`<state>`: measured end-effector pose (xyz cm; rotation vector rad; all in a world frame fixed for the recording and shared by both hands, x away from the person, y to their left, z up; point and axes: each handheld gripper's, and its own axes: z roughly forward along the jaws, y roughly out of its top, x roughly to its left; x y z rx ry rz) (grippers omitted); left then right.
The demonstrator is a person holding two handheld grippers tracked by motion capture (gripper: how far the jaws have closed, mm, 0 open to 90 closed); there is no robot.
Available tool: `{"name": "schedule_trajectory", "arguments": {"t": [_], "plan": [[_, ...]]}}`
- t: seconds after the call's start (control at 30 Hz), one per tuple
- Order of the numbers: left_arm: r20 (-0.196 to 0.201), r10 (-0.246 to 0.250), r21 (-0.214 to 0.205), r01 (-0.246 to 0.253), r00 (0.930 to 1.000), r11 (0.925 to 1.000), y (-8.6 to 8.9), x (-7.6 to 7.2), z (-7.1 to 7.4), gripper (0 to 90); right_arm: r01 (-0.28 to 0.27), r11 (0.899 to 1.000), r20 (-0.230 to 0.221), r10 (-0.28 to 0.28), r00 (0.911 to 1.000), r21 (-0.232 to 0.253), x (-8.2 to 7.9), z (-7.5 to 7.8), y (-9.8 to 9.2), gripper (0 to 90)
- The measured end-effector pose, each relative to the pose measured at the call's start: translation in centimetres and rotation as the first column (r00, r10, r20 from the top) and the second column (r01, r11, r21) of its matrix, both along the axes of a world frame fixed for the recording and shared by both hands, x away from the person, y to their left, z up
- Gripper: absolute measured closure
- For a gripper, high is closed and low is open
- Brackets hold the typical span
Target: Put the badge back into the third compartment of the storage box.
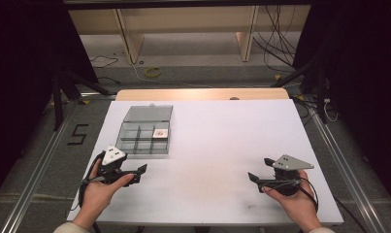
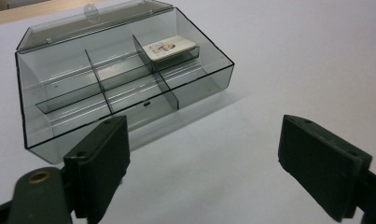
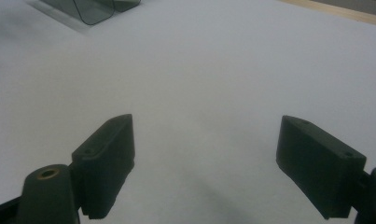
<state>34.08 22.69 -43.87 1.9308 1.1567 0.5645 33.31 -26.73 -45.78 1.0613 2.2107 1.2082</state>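
Two grippers rest low over a white table (image 1: 217, 145), one in each hand of a person whose forearms enter from the bottom edge of the high view. The left gripper (image 1: 140, 171) has its jaws spread wide with nothing between them; in the left gripper view (image 2: 204, 168) only bare table lies in the gap. The right gripper (image 1: 253, 180) likewise stands with its jaws apart and empty, as its own view (image 3: 204, 163) confirms. The left hand (image 1: 103, 191) and the right hand (image 1: 295, 199) are cut off at the wrists by the frame edge.

Just beyond the left gripper, on the left half of the table, sits a smoky clear plastic box (image 1: 147, 132) with its lid (image 1: 148, 113) folded back flat. The box (image 2: 125, 74) is split by partitions into several compartments; its nearest wall is partly covered by one black jaw in the left gripper view, and the exact count of compartments is hard to make out through the tinted walls. A small printed card (image 2: 169, 48) lies in the far compartment at the right end of the box, also seen from above (image 1: 160, 133); its print is too small to read. The other compartments appear empty. In the right gripper view only a corner of the box (image 3: 90, 8) shows, cut off by the top edge.
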Motion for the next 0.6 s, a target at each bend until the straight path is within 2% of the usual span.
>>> {"name": "schedule_trajectory", "arguments": {"t": [0.1, 0.23, 0.6], "plan": [[0.003, 0.001, -0.001, -0.001, 1.0, 1.0, 0.38, -0.44, -0.05, 16.1, 0.002, 1.0, -0.004, -0.002, 1.0, -0.004, 0.03, -0.03, 0.05, 20.5], [-0.013, 0.005, 0.007, -0.005, 0.9999, 1.0, 0.61, -0.92, -0.68, 16.2, -0.003, 1.0, 0.005, 0.003, 1.0, -0.004, 0.02, 0.08, 0.08, 20.6], [-0.012, -0.006, 0.029, 0.007, 0.9999, 0.9996, 0.39, -0.75, -1.01, 16.4, 0.005, 1.0, -0.006, -0.005, 1.0, -0.005, 0.21, -0.12, -0.09, 20.6]]}}
